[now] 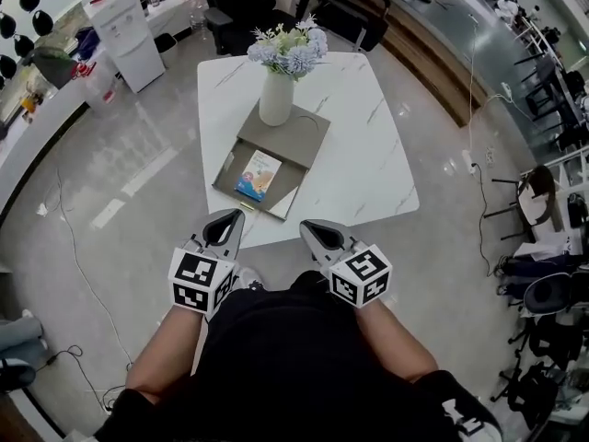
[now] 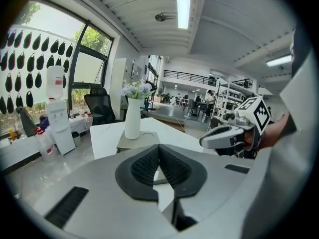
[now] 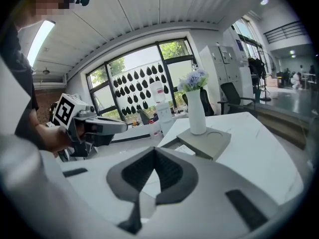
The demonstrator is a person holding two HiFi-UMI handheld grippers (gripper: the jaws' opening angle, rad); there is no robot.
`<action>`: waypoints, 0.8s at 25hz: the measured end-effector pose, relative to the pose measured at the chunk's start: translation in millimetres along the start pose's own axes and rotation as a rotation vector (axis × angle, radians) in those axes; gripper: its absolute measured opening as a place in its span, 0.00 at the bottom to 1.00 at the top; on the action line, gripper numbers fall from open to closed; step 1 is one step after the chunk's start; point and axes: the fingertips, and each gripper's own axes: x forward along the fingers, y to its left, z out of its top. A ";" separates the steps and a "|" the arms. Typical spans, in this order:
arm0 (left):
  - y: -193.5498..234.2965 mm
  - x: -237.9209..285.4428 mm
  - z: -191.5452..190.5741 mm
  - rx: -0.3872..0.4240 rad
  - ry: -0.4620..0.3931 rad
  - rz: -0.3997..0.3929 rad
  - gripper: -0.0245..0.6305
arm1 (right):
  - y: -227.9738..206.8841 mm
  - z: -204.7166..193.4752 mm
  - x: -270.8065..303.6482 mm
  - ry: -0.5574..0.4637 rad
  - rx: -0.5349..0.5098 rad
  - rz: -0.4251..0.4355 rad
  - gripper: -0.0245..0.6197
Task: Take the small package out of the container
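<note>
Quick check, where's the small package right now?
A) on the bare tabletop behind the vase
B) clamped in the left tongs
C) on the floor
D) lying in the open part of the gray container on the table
D: the small package lies inside the gray container, while the left tongs and right tongs are shut, empty and short of the table.

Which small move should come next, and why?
Probably move the left gripper forward over the container and open its jaws: it and the right gripper are shut and empty at the near edge of the table, while the package lies in the container's open part.
</note>
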 end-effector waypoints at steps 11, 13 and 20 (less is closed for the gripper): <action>10.5 17.9 2.6 0.013 0.025 -0.026 0.04 | -15.7 6.7 16.2 -0.005 0.034 -0.024 0.04; 13.3 20.8 3.6 0.012 0.025 -0.015 0.04 | -19.4 9.8 20.0 -0.001 0.025 -0.012 0.04; 18.5 34.5 19.8 -0.005 0.009 0.028 0.04 | -39.1 31.9 30.7 0.008 -0.018 0.035 0.04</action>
